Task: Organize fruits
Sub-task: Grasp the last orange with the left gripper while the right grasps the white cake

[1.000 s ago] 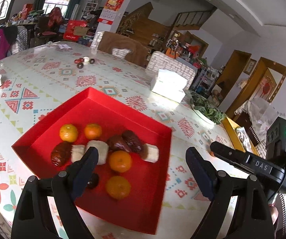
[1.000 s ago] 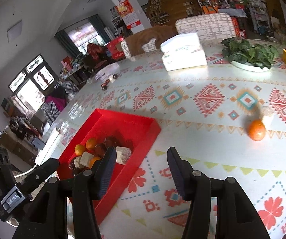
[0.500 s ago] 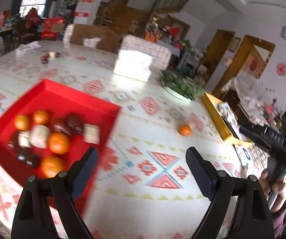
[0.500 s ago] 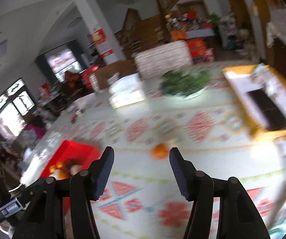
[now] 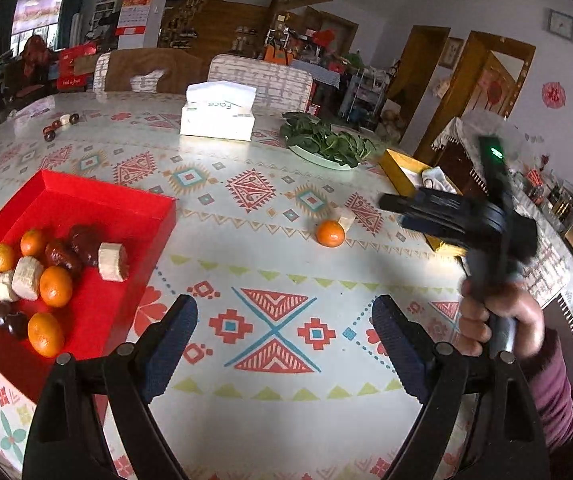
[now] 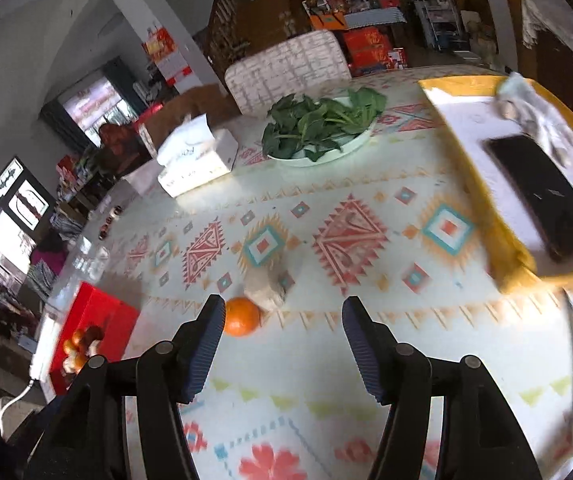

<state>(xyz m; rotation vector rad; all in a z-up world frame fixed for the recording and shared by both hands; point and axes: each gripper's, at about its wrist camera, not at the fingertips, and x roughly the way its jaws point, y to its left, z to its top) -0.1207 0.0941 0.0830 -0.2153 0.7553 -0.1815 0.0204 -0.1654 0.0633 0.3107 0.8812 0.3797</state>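
Observation:
A red tray (image 5: 86, 200) at the table's left holds several small oranges, dark dates and pale cut pieces. It also shows in the right wrist view (image 6: 98, 312). A loose orange (image 5: 330, 233) lies on the patterned cloth beside a pale chunk (image 5: 345, 217). In the right wrist view the orange (image 6: 241, 316) and chunk (image 6: 266, 290) lie just beyond my right gripper (image 6: 280, 336), near its left finger. The right gripper is open and empty. My left gripper (image 5: 284, 340) is open and empty above bare cloth, right of the tray.
A tissue box (image 5: 217, 115) and a plate of greens (image 5: 326, 145) stand at the back. A yellow box (image 6: 526, 184) with a black phone sits at the right. Small dates (image 5: 56, 128) lie far left. Chairs stand behind the table.
Both grippers have swung right, away from the tray. The loose orange and chunk came closer in the right wrist view. Both stay open.

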